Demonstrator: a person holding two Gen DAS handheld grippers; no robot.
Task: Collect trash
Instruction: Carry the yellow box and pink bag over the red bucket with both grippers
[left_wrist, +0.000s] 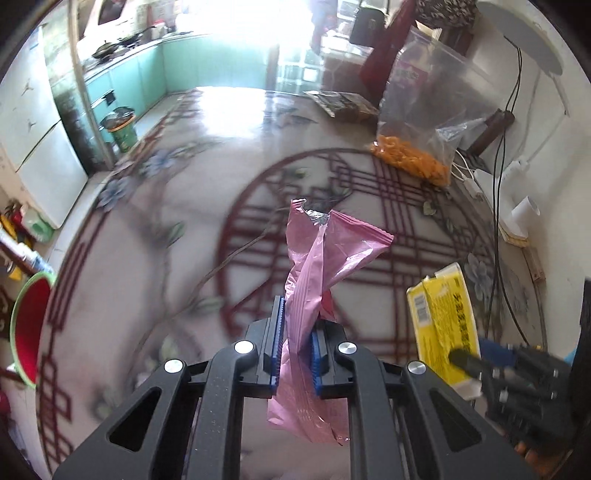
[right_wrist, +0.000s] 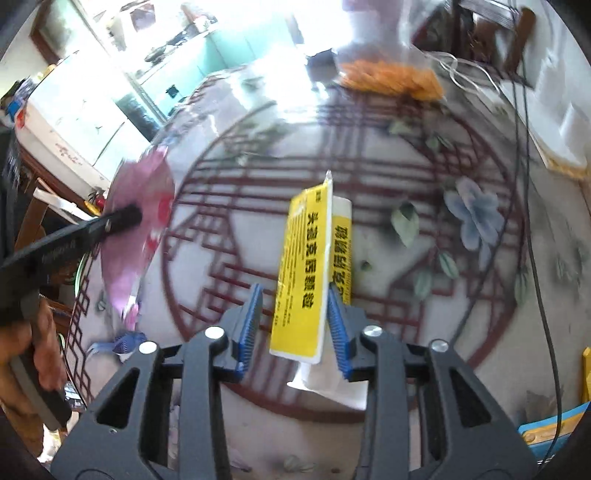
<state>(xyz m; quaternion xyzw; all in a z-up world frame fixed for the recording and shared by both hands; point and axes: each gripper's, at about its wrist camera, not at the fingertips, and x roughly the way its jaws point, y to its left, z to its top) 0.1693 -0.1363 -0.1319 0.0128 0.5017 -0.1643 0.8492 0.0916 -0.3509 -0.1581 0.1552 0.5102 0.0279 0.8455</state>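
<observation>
My left gripper (left_wrist: 297, 332) is shut on a crumpled pink plastic wrapper (left_wrist: 321, 266) and holds it above the patterned table; the wrapper also shows blurred at the left of the right wrist view (right_wrist: 142, 218). A flattened yellow and white package (right_wrist: 308, 266) lies on the table between the spread jaws of my right gripper (right_wrist: 295, 321), which is open around it. In the left wrist view the yellow package (left_wrist: 441, 317) is at lower right with the right gripper (left_wrist: 480, 363) on it.
A clear bag of orange snacks (left_wrist: 413, 122) stands at the far right of the round table (left_wrist: 184, 206), beside a dark packet (left_wrist: 343, 103). Black cables (left_wrist: 498, 184) run along the right edge. A red and green bin (left_wrist: 27, 328) sits left, below the table.
</observation>
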